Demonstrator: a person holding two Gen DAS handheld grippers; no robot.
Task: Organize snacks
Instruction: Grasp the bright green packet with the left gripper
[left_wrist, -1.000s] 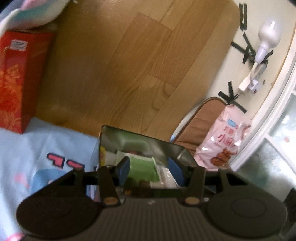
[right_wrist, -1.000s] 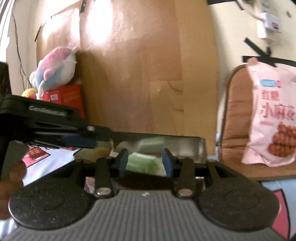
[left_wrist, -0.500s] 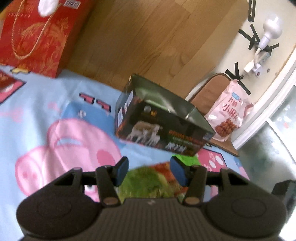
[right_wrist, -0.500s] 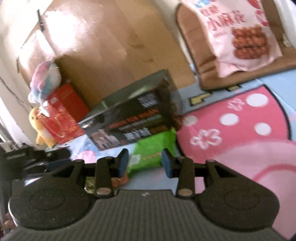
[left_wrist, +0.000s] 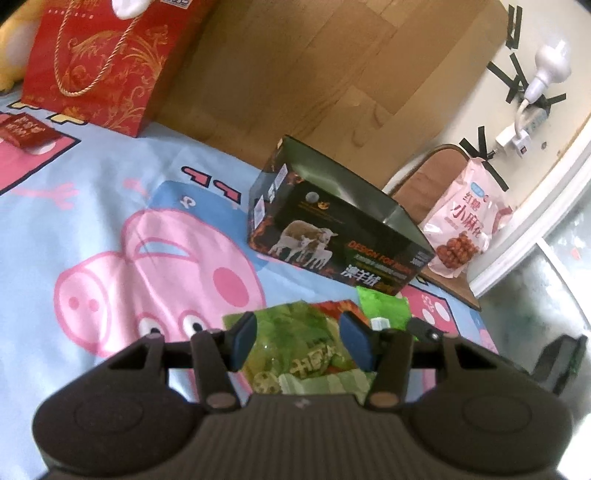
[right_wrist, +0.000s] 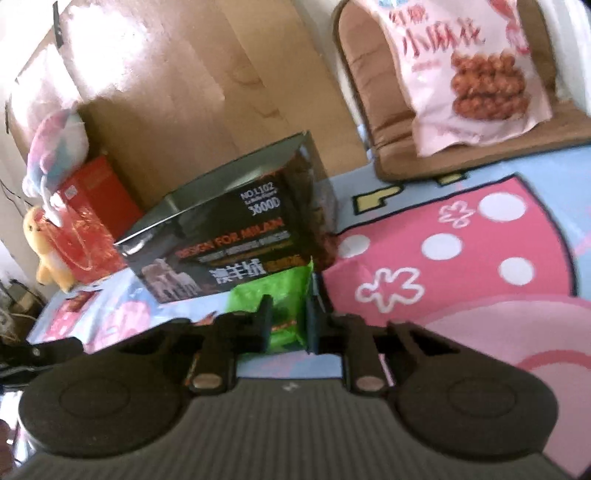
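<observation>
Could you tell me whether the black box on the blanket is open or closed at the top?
Open: the black box has no lid, and its grey inner walls show. Contents cannot be seen.

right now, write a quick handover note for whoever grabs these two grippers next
Right gripper: jaws have just been closing on the bright green snack packet, which lies on the cartoon-pig sheet against the front of the open black box.
Left gripper: open, straddling a green transparent snack bag on the sheet, not clamped.
Done: the box's contents cannot be seen now.
Left: lift both packets into the box. The pink snack bag leans on the brown chair cushion, untouched.
</observation>
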